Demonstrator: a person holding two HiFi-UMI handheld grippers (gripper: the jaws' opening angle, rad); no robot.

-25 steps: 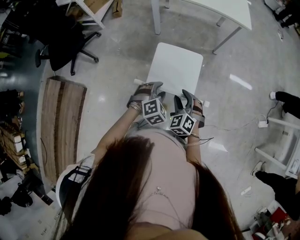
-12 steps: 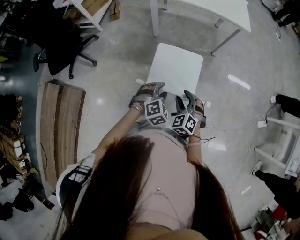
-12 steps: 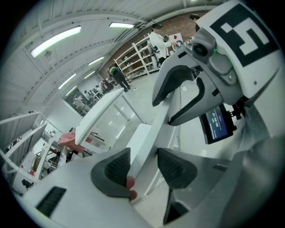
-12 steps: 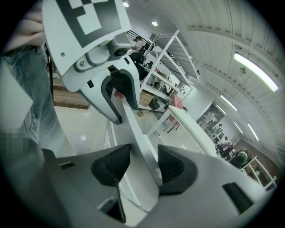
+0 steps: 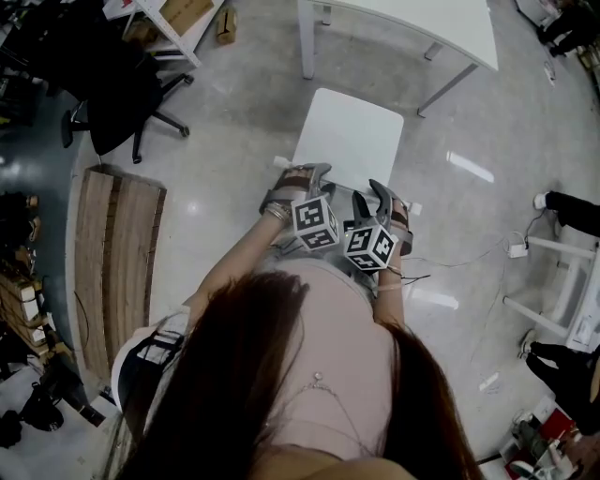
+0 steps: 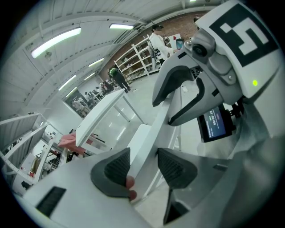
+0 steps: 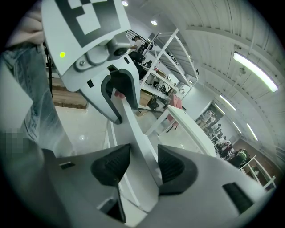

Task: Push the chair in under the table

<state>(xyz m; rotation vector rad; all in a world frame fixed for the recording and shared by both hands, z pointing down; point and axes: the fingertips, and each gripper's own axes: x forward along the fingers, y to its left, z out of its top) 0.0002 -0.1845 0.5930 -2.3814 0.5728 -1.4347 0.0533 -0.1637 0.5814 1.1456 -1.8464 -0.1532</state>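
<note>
Gripping chair back with both grippers, seat not under table

White chair stood on the grey floor, backrest toward the person, seat facing away. White table was just beyond the chair's far edge, with a strip of floor between the two; the seat lay outside the tabletop. Two table legs showed just past the chair's far corners, one on each side.

Left gripper sat at the left end of the chair's backrest. Its two dark pads were clamped on the thin white top edge, which ran up between them in the left gripper view. A fingertip showed at the left pad.

Right gripper sat at the right end of the chair's backrest, just beside the left one. Its pads were also pressed on the white edge, one on each face. Both marker cubes pointed back toward the person, on the near side of the chair.

Black office chair stood well left of the chair. Wooden board lay flat on the floor to the chair's near left. Thin cable ran along the floor right of the chair.
</note>
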